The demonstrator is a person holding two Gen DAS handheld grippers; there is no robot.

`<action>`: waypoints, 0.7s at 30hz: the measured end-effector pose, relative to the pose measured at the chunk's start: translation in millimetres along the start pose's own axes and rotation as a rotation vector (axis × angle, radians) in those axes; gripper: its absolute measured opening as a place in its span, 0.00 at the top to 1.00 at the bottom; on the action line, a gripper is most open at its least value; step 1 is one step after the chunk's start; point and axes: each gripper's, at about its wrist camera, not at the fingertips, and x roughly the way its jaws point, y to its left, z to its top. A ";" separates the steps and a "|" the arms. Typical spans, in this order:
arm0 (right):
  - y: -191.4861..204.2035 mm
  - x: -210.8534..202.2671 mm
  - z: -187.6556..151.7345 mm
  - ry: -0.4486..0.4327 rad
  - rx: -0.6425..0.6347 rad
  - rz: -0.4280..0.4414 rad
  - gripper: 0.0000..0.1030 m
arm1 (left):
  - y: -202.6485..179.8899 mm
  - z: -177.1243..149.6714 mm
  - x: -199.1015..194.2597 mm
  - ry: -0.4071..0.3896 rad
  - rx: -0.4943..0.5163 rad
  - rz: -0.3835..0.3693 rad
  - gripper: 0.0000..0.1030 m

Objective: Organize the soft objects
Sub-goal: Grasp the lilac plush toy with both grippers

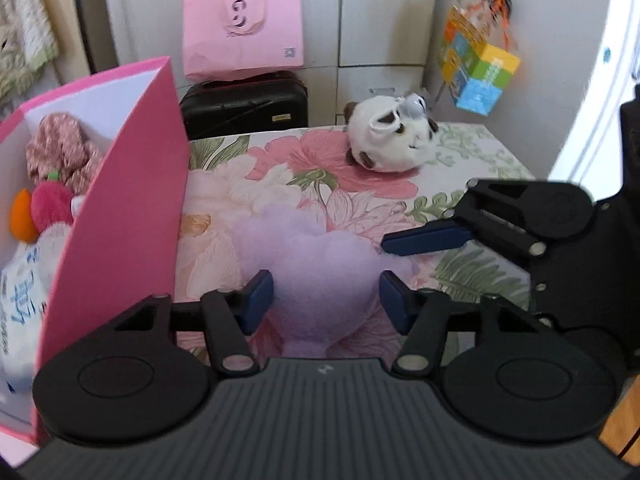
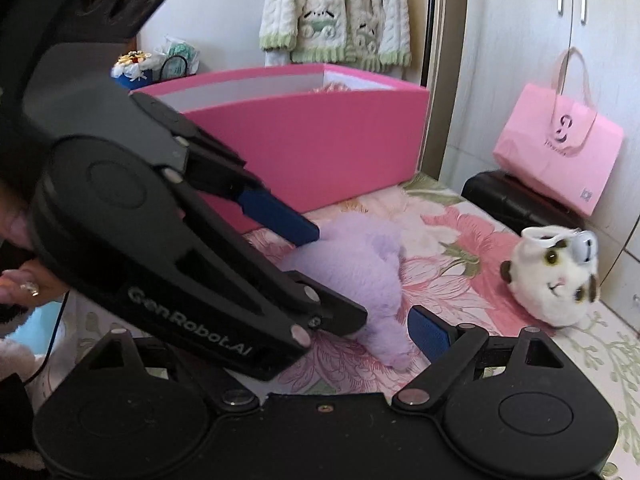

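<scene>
A lilac plush toy [image 1: 316, 268] lies on the floral bedspread [image 1: 460, 148]. My left gripper [image 1: 326, 300] is open, its blue pads on either side of the plush; whether they touch it I cannot tell. The right gripper's blue finger [image 1: 424, 240] reaches in from the right beside the plush. In the right wrist view the plush [image 2: 352, 272] lies ahead; only my right gripper's right pad [image 2: 428, 334] shows, the left gripper's body hides the other. A white-and-brown plush animal [image 1: 390, 136] lies farther back, also in the right wrist view [image 2: 552, 280]. A pink box [image 1: 120, 200] on the left holds several soft toys [image 1: 52, 204].
A pink paper bag [image 1: 242, 28] rests on a black suitcase [image 1: 244, 104] behind the bed. A colourful cube bag [image 1: 478, 68] hangs on the right wall. A knitted garment [image 2: 336, 12] hangs behind the box [image 2: 312, 136].
</scene>
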 end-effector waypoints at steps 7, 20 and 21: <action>-9.7 19.2 1.7 0.023 0.030 0.032 0.11 | 9.1 -2.3 7.6 -0.027 -0.080 -0.001 0.42; -6.9 14.6 -5.6 -0.004 0.091 -0.012 0.26 | 21.4 -15.9 16.0 -0.014 -0.166 -0.087 0.43; -7.1 14.6 -6.0 -0.006 0.100 -0.017 0.27 | 21.2 -17.0 14.6 -0.020 -0.165 -0.085 0.44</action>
